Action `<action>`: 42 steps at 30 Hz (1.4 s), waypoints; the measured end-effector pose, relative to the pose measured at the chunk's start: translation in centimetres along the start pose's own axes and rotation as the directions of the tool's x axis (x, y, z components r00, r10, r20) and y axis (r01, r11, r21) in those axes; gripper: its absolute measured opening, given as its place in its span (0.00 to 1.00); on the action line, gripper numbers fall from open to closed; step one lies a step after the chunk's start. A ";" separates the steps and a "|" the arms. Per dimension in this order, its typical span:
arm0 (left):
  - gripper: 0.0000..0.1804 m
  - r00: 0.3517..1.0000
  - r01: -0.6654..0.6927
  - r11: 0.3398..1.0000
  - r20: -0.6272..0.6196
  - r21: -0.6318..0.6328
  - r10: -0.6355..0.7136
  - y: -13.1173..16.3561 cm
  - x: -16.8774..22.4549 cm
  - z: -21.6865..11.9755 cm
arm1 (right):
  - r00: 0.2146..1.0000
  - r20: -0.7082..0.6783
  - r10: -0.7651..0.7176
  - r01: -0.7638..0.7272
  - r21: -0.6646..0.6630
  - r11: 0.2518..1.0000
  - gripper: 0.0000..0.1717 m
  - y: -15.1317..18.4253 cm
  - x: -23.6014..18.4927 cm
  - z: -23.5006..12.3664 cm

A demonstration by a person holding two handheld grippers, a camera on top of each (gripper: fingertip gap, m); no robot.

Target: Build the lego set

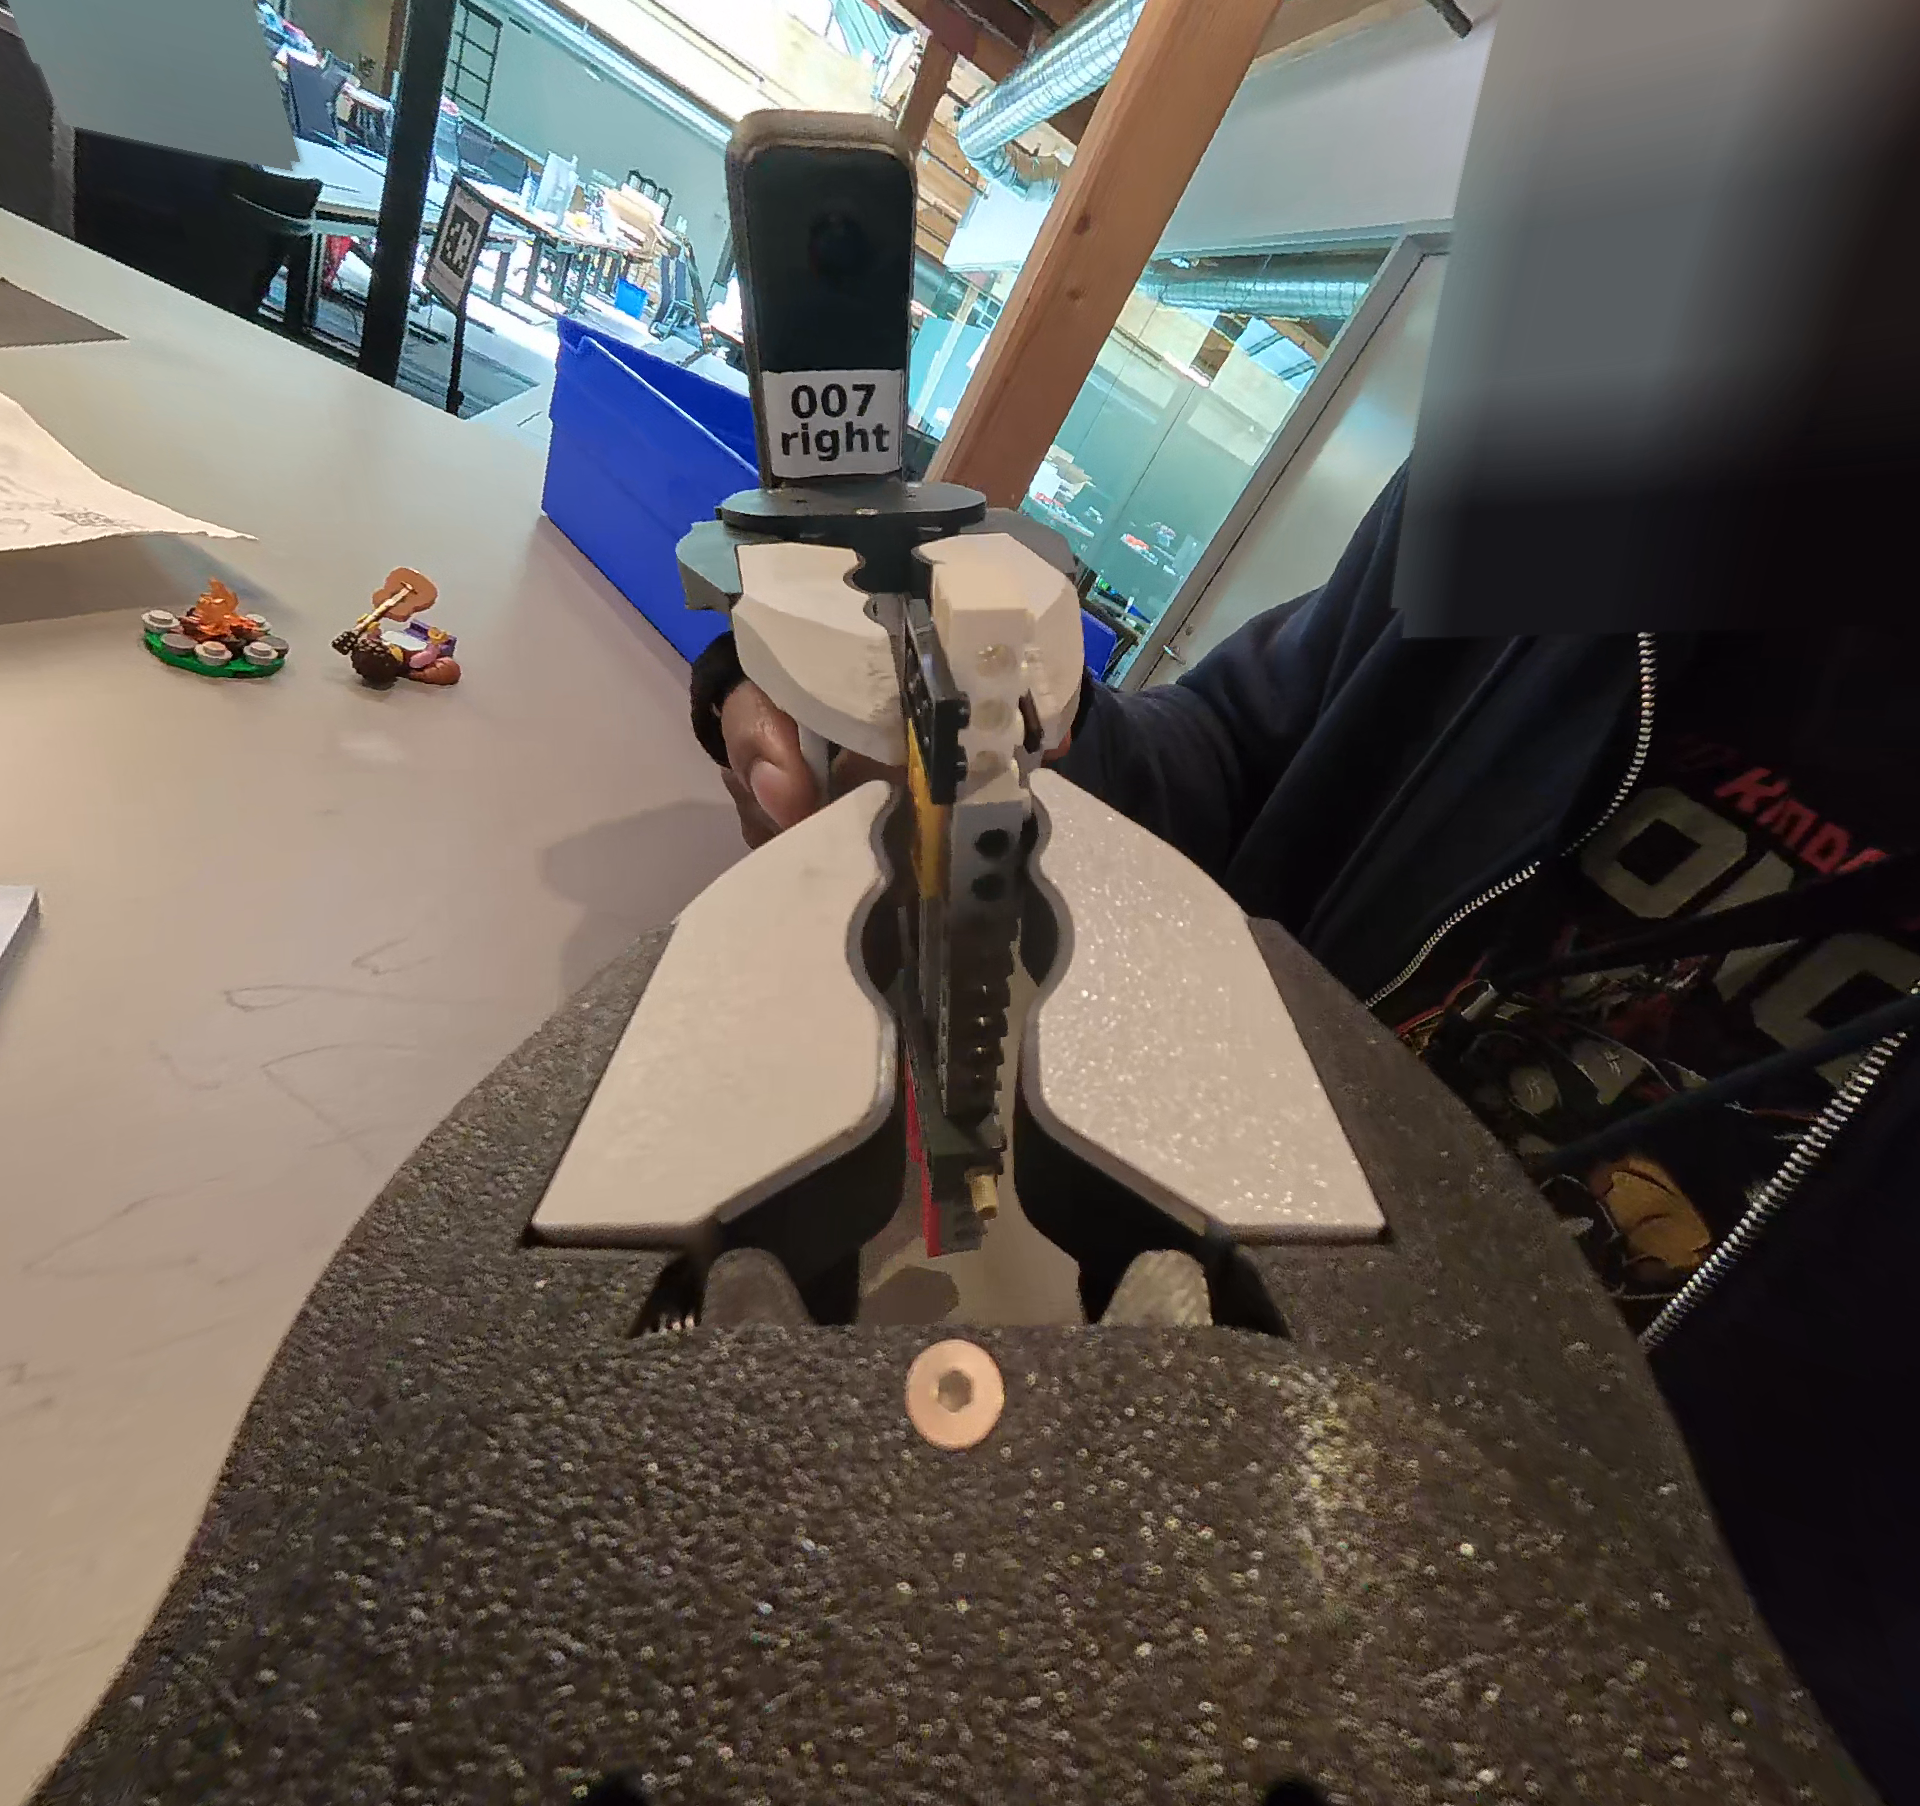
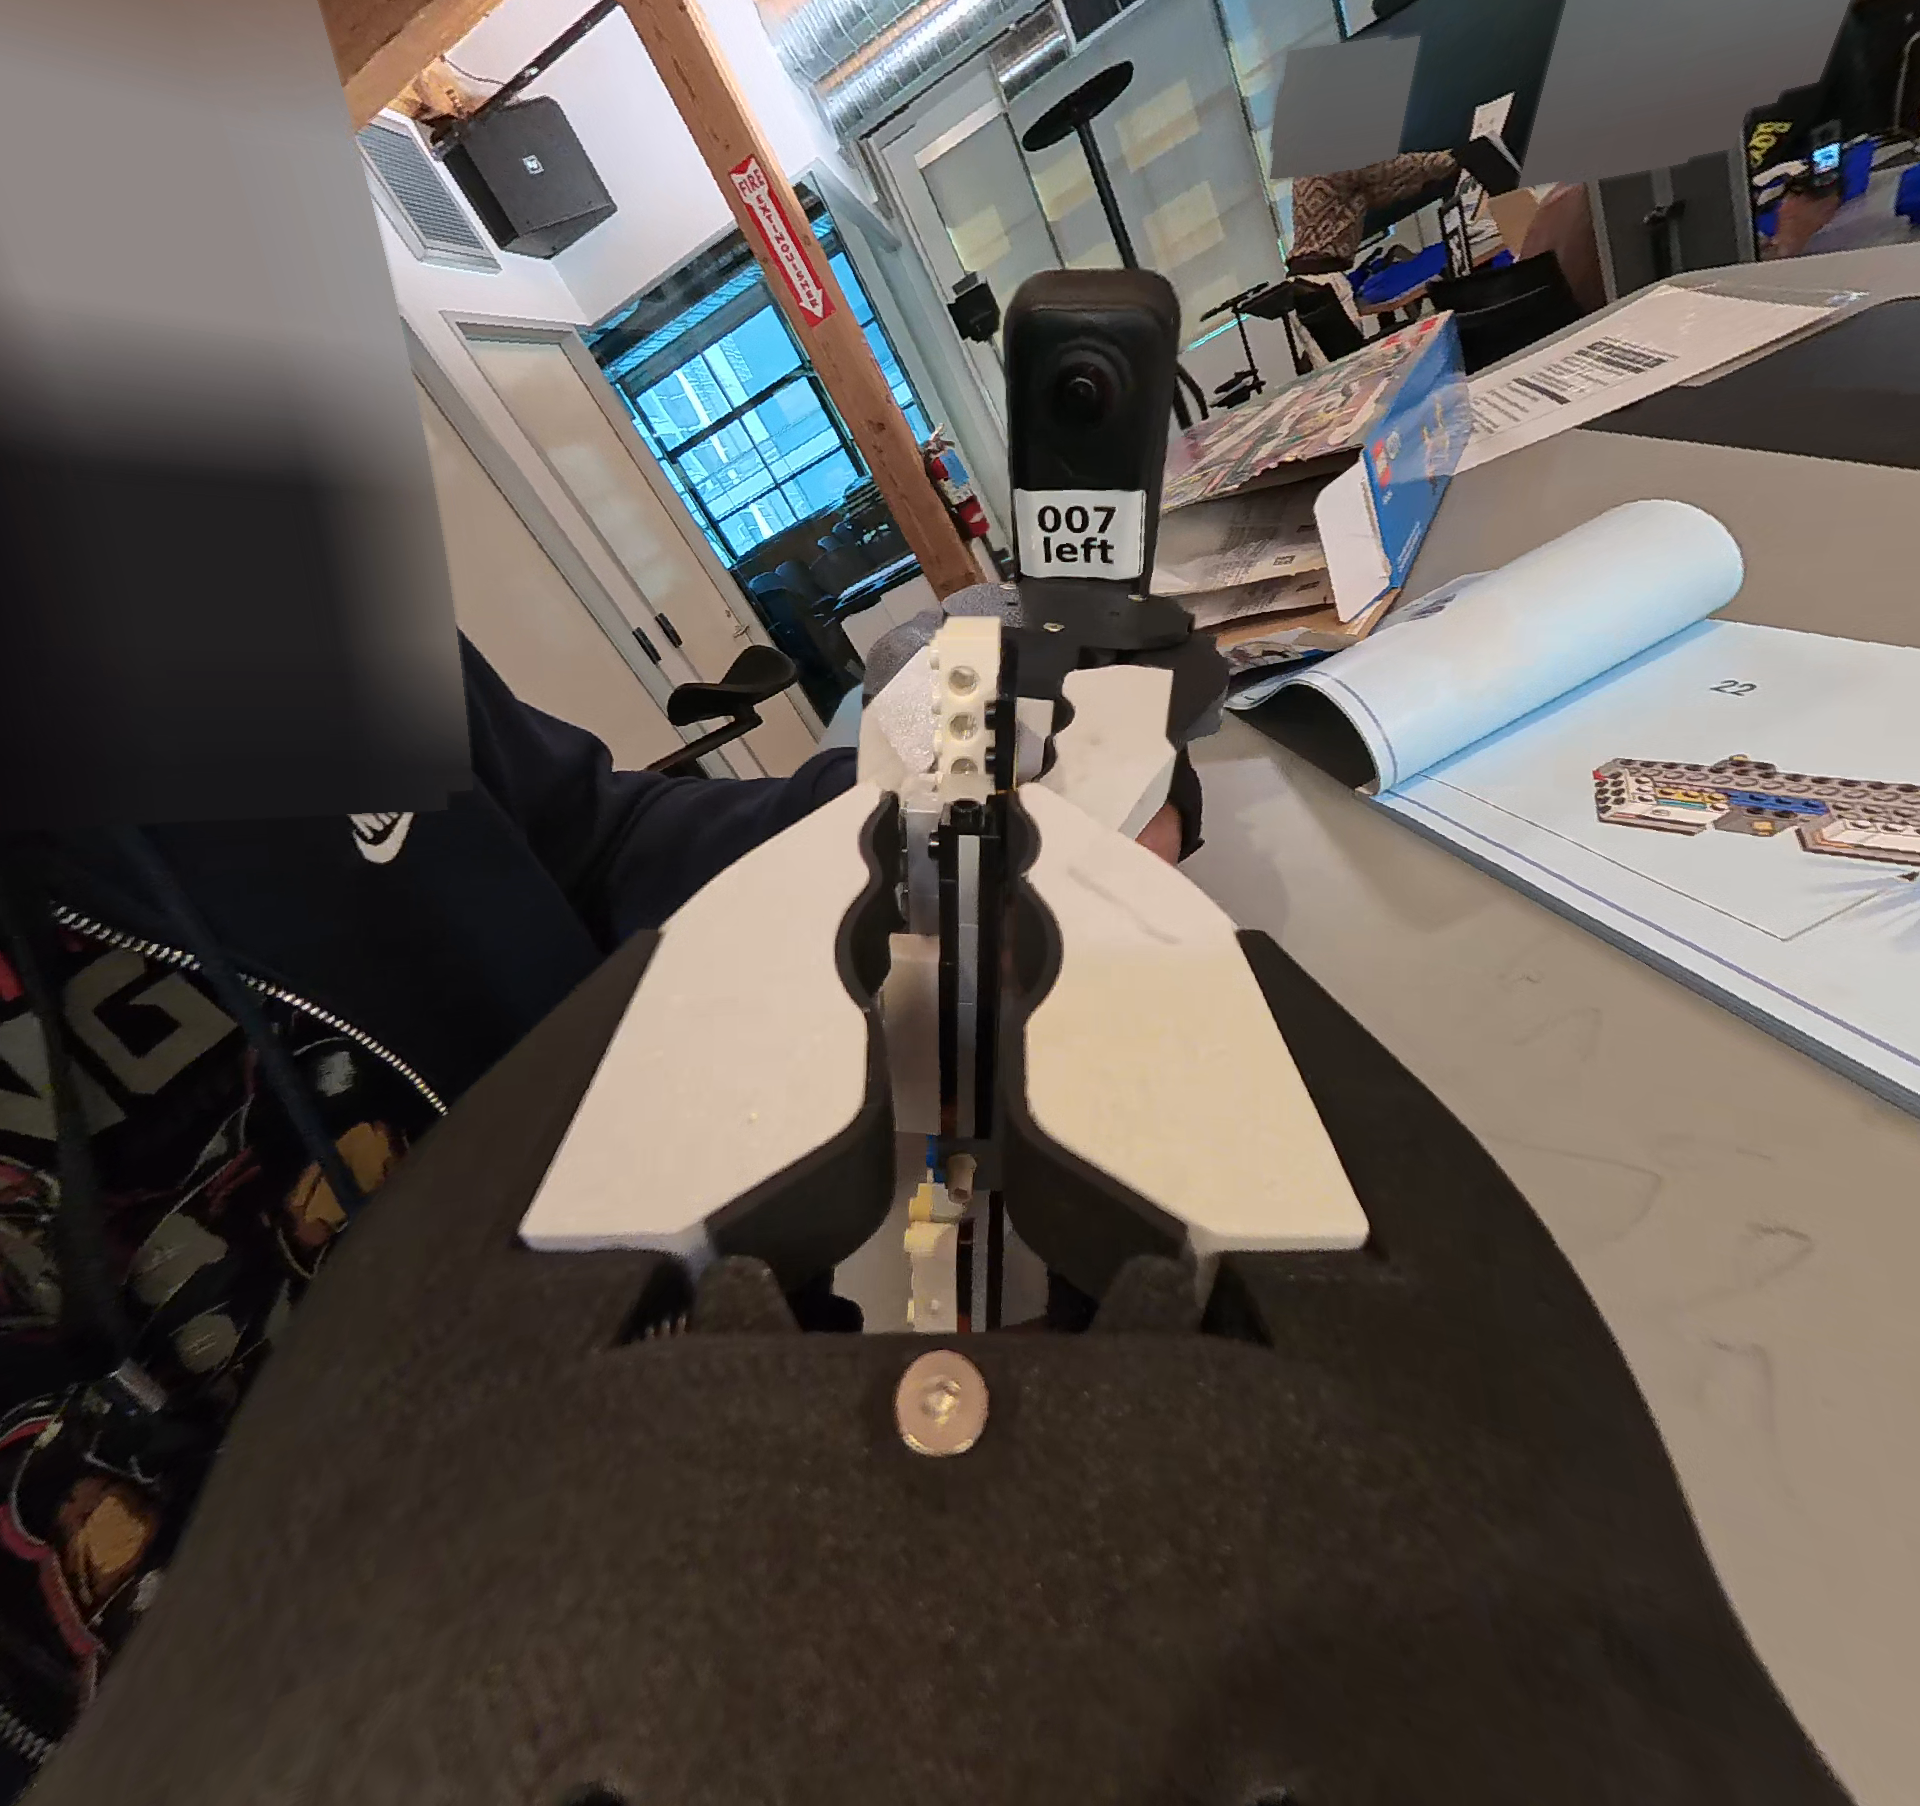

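Observation:
A long, flat brick assembly (image 1: 966, 925) of grey, black, yellow and red pieces, with a white holed brick (image 1: 992, 707) at one end, is held edge-on in the air between both grippers. My left gripper (image 1: 956, 811) is shut on the near end, its pads pressing both sides. My right gripper (image 1: 914, 655) faces it and grips the end with the white brick. In the right wrist view, my right gripper (image 2: 951, 811) is shut on the same assembly (image 2: 961, 925). The white brick (image 2: 966, 717) sits just past its tips, at the left gripper's white fingers (image 2: 1112, 748).
On the grey table (image 1: 312, 925) stand a small campfire model (image 1: 215, 629) and a figure with a guitar (image 1: 395, 629), with a paper sheet (image 1: 83, 499) behind and a blue bin (image 1: 644, 468) beyond. An open instruction booklet (image 2: 1610, 780) and a box (image 2: 1392, 468) lie to the right. A person in a dark jacket (image 1: 1455, 769) stands close. Both grippers' tips are close together, under 4 cm apart.

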State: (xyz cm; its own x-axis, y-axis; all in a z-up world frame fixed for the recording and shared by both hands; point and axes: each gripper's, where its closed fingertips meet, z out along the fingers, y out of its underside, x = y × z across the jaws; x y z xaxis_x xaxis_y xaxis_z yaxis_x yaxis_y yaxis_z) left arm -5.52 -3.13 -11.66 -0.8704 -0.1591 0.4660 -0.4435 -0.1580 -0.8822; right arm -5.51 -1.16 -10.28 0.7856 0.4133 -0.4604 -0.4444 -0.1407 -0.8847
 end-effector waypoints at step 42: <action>0.13 0.993 -0.103 0.992 0.041 -0.074 0.107 1.3 0.3 1.1 | 0.999 0.009 -0.046 0.046 -0.003 0.999 0.10 0.5 -0.4 -0.1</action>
State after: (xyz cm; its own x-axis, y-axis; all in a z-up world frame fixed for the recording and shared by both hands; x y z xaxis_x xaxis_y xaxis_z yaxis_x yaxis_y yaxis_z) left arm -6.10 -4.50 -12.65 -0.9033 -0.2145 0.3716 -0.3657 -0.0683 -0.9282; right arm -5.98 -1.45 -10.52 0.8013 0.4279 -0.4182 -0.4063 -0.1240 -0.9053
